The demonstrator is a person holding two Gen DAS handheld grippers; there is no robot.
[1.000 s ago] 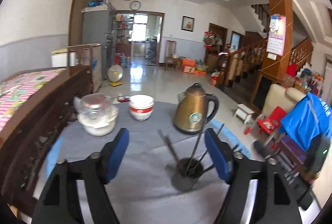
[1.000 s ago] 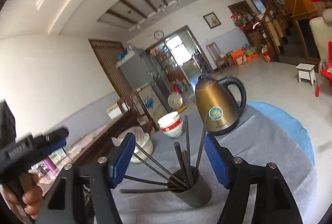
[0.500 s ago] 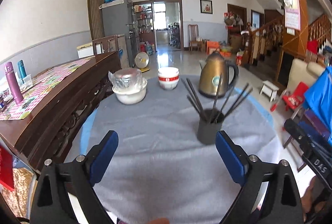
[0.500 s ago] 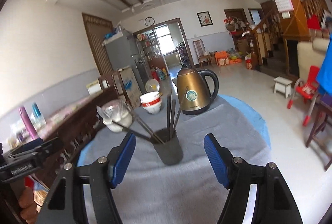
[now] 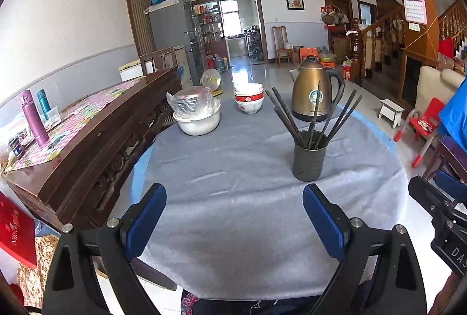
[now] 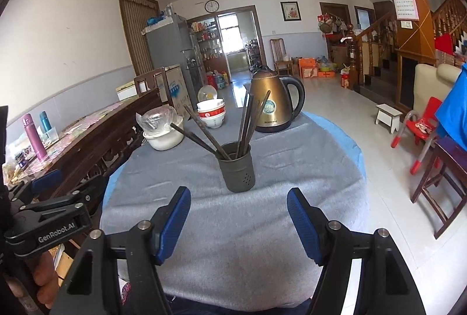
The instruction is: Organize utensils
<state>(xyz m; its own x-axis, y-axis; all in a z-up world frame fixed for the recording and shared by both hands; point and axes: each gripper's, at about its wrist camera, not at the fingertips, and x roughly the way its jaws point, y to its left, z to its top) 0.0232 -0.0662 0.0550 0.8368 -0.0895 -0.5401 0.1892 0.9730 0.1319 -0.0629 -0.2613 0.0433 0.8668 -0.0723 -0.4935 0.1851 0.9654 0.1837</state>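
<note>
Grey utensil holder [image 6: 237,166] upright, just ahead of released right hand-held gripper [image 6: 238,218], untouched

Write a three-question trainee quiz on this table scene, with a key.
1. True or false: the chopsticks stand in the dark holder.
2. What stands right behind the holder? A) kettle B) fan C) bottle
3. Fill in: the left gripper and the right gripper are both ____ and hold nothing.

Key:
1. True.
2. A, the kettle, beside the stacked bowls on the table.
3. Open.
</note>
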